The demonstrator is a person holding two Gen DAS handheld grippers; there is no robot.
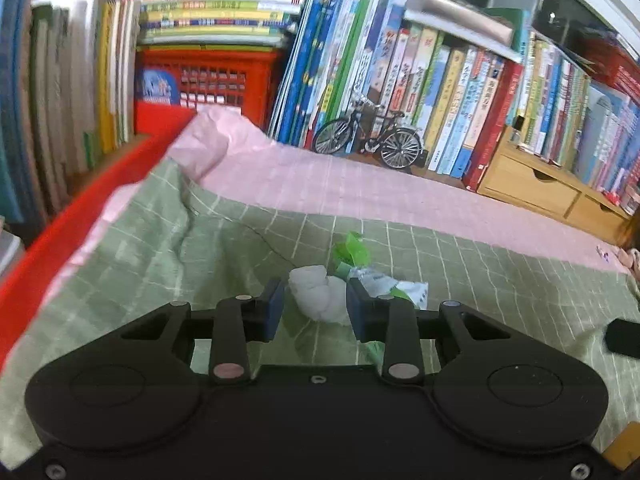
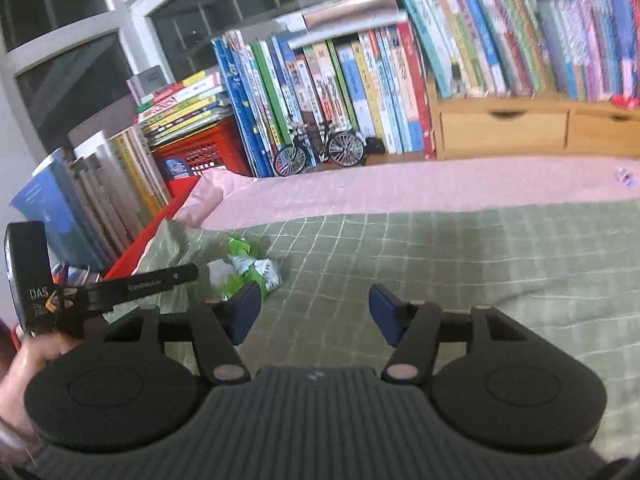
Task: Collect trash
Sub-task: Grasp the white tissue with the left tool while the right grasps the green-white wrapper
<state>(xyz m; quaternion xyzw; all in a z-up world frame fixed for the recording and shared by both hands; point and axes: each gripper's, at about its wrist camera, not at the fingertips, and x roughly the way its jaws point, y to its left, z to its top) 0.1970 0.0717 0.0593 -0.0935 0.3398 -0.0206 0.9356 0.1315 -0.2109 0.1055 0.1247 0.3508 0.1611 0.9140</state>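
Left gripper [image 1: 315,312] over a green checked cloth [image 1: 480,280]: fingers narrowed around a white tissue wad [image 1: 320,296], the right pad touching it, a slight gap showing at the left pad. Green-and-white wrappers [image 1: 384,280] lie just behind the wad, touching it. Right gripper [image 2: 314,312]: fingers wide, nothing between them, the trash pile [image 2: 248,268] ahead to its left. Behind the cloth: a pink sheet [image 2: 400,188], a model bicycle [image 1: 368,136], a red crate [image 1: 208,76], and books [image 1: 460,92].
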